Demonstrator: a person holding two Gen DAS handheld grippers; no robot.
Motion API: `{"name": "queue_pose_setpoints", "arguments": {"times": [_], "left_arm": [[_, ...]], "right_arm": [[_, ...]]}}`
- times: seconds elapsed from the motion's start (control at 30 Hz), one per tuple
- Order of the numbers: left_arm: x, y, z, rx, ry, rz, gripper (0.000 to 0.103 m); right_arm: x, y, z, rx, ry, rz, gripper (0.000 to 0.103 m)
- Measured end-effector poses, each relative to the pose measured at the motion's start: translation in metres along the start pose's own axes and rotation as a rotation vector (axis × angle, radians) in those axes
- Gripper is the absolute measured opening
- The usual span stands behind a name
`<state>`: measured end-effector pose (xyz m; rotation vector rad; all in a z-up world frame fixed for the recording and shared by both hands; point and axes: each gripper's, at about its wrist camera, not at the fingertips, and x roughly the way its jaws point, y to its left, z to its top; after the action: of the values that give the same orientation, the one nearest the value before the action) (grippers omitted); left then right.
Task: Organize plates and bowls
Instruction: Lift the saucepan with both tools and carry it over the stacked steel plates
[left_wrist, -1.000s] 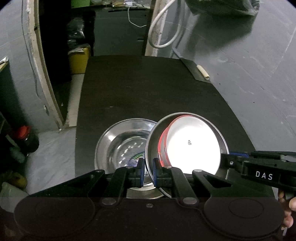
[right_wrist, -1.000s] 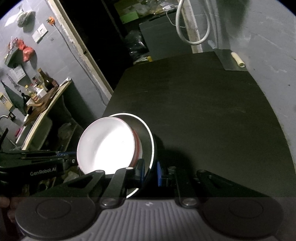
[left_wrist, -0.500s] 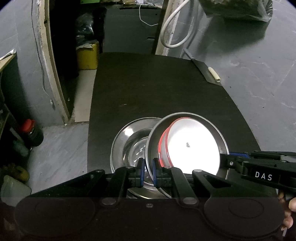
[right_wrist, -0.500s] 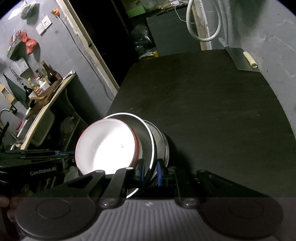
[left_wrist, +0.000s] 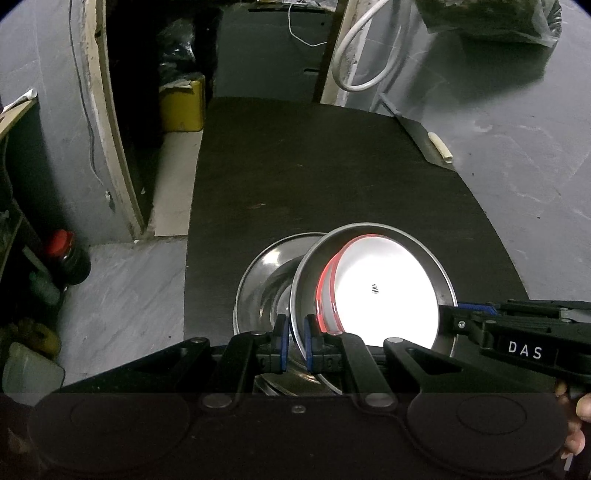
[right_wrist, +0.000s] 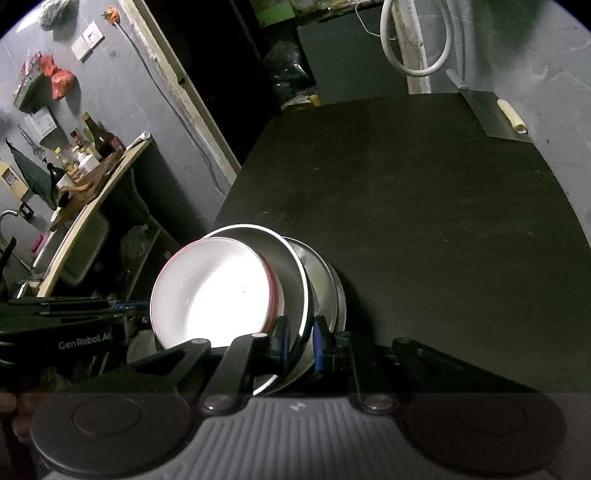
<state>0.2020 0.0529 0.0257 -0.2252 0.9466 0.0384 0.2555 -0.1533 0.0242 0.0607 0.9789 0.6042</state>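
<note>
step: both grippers are carrying a shallow steel plate (left_wrist: 445, 291), with a white red-rimmed bowl (left_wrist: 384, 295) nested inside, over a round steel dish (left_wrist: 258, 291) lying on the black table (left_wrist: 314, 177).
left gripper (left_wrist: 293, 334): jaws pinching the steel plate's near rim.
right gripper (right_wrist: 299, 338): jaws pinching the opposite rim.
next: probably lowering level, centring over the dish, then releasing both.
vs earlier: the dish is sitting further under the tilted plate; both grips unchanged.

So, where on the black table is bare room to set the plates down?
Free: the black table from the steel bowl to the far edge and the cleaver. Crowded: the near edge, where both grippers grip the steel plate.
</note>
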Motion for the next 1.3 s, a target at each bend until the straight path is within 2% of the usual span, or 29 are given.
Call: {"name": "queue_pose_setpoints", "arguments": {"times": [1.3], "left_arm": [[0.022, 0.012, 0.004, -0.048, 0.046, 0.048, 0.007]], "right_arm": [[0.032, 0.008, 0.012, -0.002, 0.052, 0.020, 0.015]]}}
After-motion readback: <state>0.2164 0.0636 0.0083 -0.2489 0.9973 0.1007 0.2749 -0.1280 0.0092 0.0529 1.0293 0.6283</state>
